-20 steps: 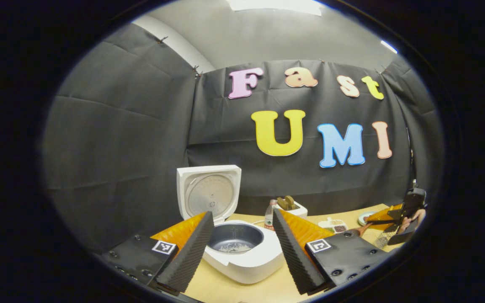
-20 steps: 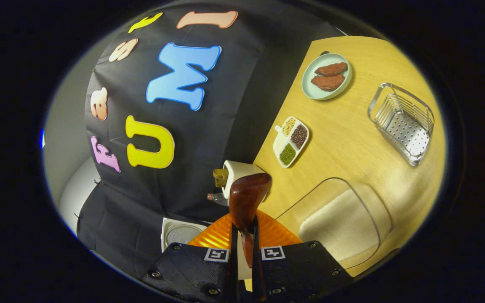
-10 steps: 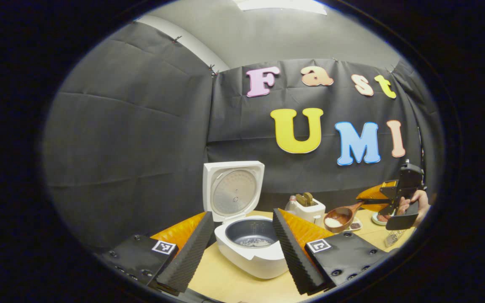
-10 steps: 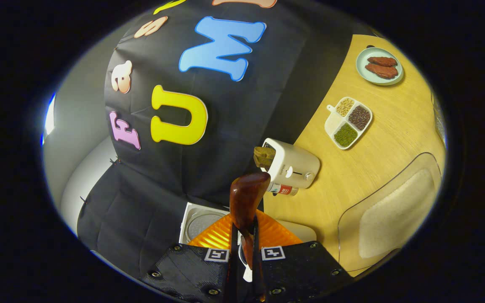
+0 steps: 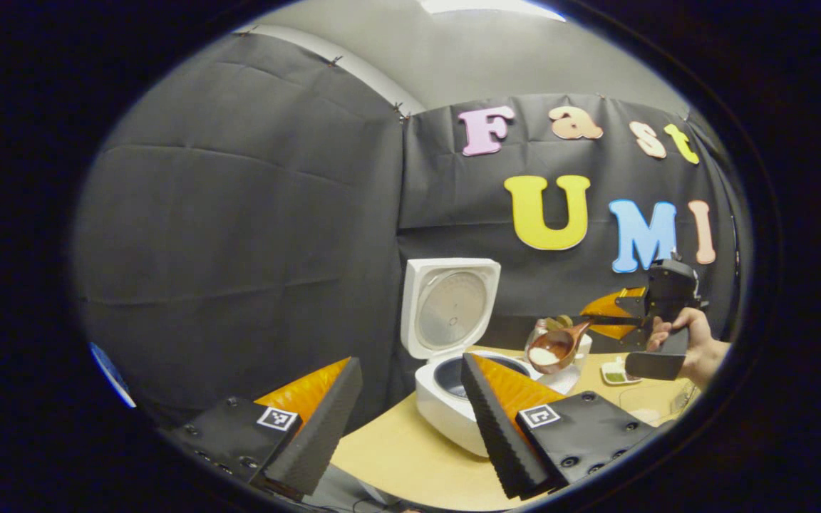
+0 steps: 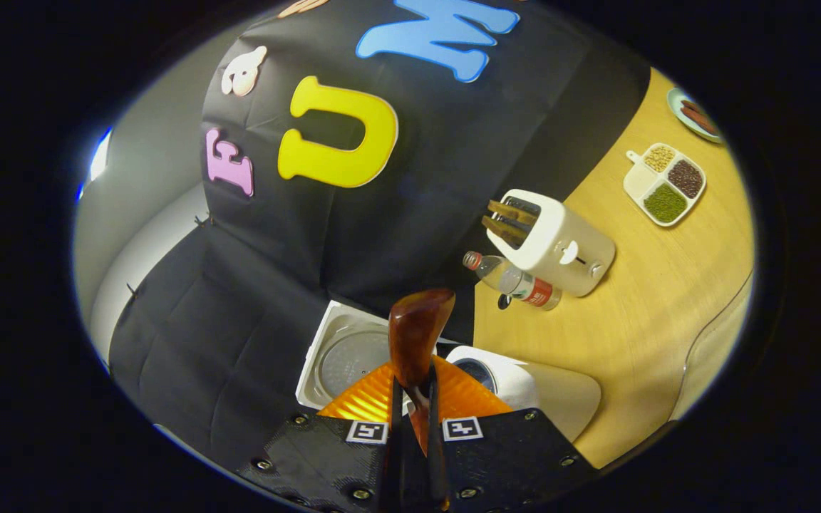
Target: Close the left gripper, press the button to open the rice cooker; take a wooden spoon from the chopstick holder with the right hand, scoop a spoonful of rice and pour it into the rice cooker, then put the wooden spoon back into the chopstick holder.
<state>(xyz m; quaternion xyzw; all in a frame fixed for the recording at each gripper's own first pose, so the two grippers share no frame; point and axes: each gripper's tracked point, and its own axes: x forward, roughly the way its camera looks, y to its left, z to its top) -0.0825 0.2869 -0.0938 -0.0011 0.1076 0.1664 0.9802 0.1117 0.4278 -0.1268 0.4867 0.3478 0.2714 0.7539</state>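
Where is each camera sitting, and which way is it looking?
Left gripper view: rides on the left gripper, held low at the table's edge with its fingers apart, facing the open rice cooker; farther off it shows the right gripper and the hand holding it.
Right gripper view: rides on the right gripper, rolled sideways, looking along the wooden spoon pinched between its fingers toward the cooker and the toaster.
Both show the cooker, spoon, toaster and table.
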